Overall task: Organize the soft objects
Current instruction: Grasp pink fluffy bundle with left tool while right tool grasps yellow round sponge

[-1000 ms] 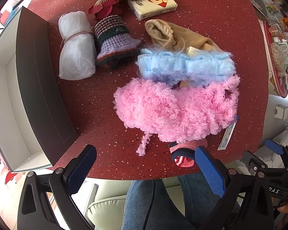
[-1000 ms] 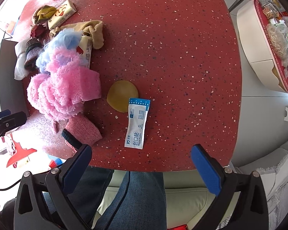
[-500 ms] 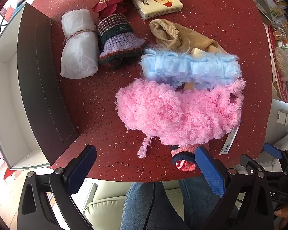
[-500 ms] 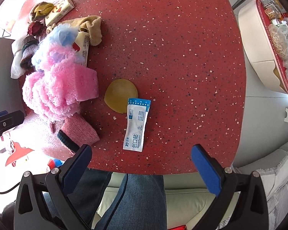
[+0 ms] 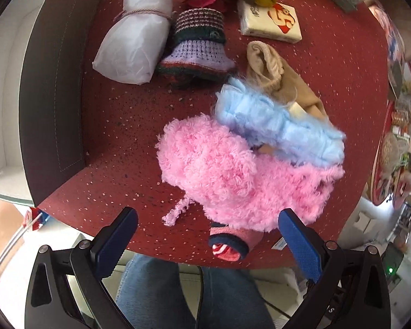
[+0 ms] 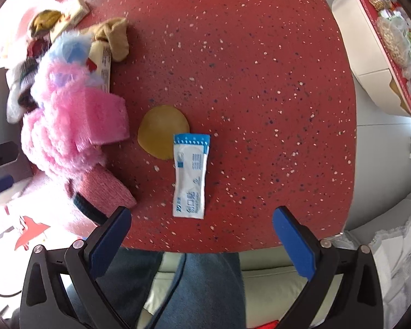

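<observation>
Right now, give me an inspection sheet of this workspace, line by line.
Surface: red speckled table, crowded on its left.
Job's things: pink fluffy piece under blue fluffy piece; knitted hat; beige sock; white tied bundle; dark box at the table's left.
Clutter: tissue pack; blue-white sachet overlapping a yellow disc.
Grippers: left gripper and right gripper with jaws wide, empty.
Cables: black cable across jeans.
Surroundings: sofa cushion below the table edge.

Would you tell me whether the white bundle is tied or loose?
Tied: a pinkish cord wraps around the rolled white bundle, pinching it near one end.
</observation>
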The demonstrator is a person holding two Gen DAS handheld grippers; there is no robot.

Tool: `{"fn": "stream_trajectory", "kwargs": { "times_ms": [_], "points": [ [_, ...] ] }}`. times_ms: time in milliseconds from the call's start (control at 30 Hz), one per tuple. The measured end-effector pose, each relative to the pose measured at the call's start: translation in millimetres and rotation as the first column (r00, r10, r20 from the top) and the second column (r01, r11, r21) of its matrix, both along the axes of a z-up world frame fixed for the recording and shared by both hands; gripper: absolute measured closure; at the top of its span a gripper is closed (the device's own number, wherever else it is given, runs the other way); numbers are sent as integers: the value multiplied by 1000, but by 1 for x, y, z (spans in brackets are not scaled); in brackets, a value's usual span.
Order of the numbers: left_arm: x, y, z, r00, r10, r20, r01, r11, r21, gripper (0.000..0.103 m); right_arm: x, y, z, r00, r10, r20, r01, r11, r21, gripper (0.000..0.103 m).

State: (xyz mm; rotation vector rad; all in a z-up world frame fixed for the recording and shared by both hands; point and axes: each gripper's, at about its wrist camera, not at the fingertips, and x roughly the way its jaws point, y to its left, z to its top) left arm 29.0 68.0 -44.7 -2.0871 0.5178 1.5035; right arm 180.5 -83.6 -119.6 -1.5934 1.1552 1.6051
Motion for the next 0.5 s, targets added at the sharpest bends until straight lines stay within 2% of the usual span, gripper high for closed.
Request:
{"fn": "stream_trajectory", "kwargs": {
  "times_ms": [67, 233, 400, 500],
  "points": [
    [-2, -1, -2, 1000, 22, -3, -22, 1000, -1, 0, 1, 1, -1, 1000, -17, -22, 18, 1000, 18, 0],
    [2, -2, -19, 998, 54, 26, -53, 998, -32, 0, 1, -5, -8, 999, -29, -14, 30, 999, 31, 0],
    [-5, -15, -29, 990, 141, 10, -140, 990, -30, 0, 2, -7, -17, 997, -71, -9, 71, 996, 44, 0],
    [-18, -24, -32, 980, 199, 4, -199, 980, -10, 0, 3, -7, -30, 996, -88, 23, 87, 995, 50, 0]
  ]
}}
